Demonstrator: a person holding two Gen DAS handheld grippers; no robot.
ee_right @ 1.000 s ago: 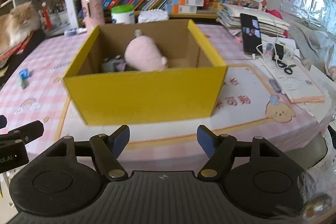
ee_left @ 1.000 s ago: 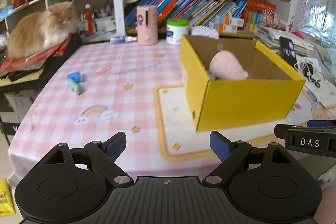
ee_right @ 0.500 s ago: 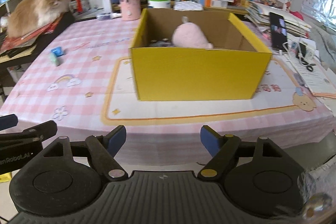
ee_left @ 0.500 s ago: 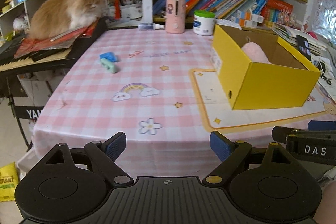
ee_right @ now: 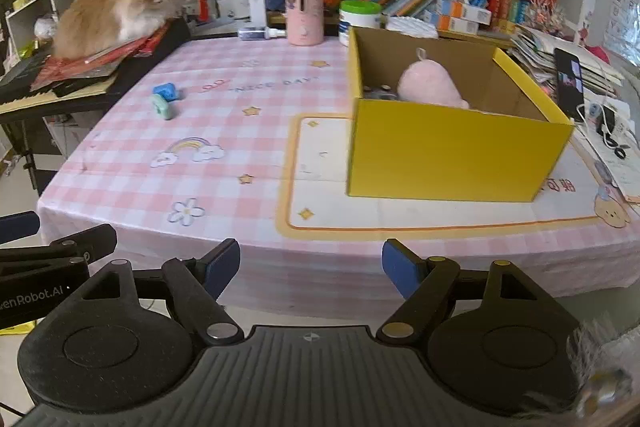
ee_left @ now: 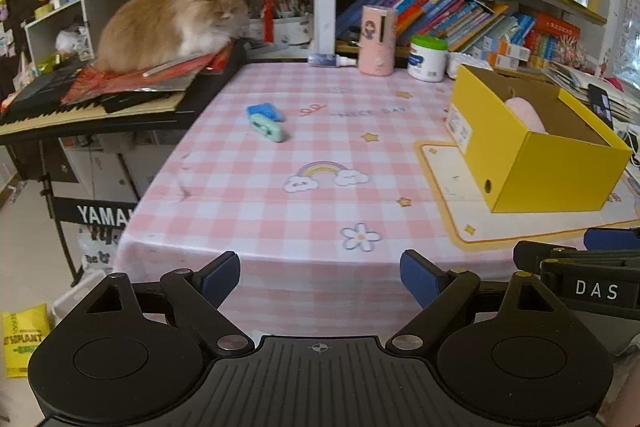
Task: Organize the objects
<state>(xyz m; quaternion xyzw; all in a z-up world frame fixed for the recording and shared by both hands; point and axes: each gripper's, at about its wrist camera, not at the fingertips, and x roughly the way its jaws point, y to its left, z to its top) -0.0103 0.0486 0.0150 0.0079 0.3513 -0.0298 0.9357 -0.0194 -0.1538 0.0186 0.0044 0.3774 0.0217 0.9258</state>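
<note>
A yellow cardboard box (ee_left: 552, 171) (ee_right: 448, 151) stands on the right of the pink checked table and holds a pink plush toy (ee_right: 430, 87) (ee_left: 524, 113) and a small grey thing beside it. A blue toy (ee_left: 264, 111) (ee_right: 165, 92) and a mint-green toy (ee_left: 269, 129) (ee_right: 162, 107) lie touching on the table's left. My left gripper (ee_left: 320, 279) is open and empty, off the table's front edge. My right gripper (ee_right: 311, 263) is open and empty, also in front of the edge.
An orange cat (ee_left: 168, 23) (ee_right: 116, 13) lies on papers on a keyboard left of the table. A pink canister (ee_left: 376, 41), a green-lidded jar (ee_left: 428, 58) and a small bottle (ee_left: 330, 59) stand at the table's back. A phone (ee_right: 570, 83), cables and papers lie right of the box.
Both grippers have pulled back from the box and table, now past the front edge. The left view has swung left. Both stay open and empty.
</note>
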